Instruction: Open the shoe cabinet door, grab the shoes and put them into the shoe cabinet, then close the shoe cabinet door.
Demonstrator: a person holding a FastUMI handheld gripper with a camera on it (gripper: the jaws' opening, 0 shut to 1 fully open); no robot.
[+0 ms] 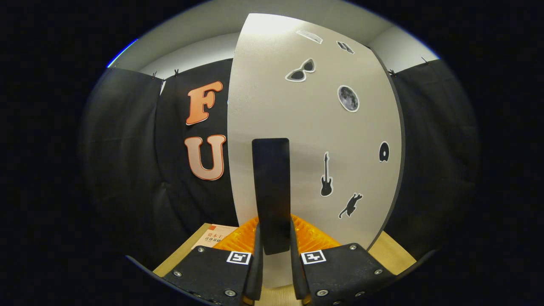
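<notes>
The white shoe cabinet door stands right in front of me, dotted with small stickers: sunglasses, a moon, a guitar, a cat. A tall black handle runs upright on the door. My gripper holds the lower end of that handle, one finger pressed on each side. I cannot tell from here how far the door is swung. The inside of the cabinet is hidden behind the door.
A light wooden surface lies under the cabinet. A book with a pale cover lies on it to the left of the fingers. Black cloth walls close in on both sides of the door.
</notes>
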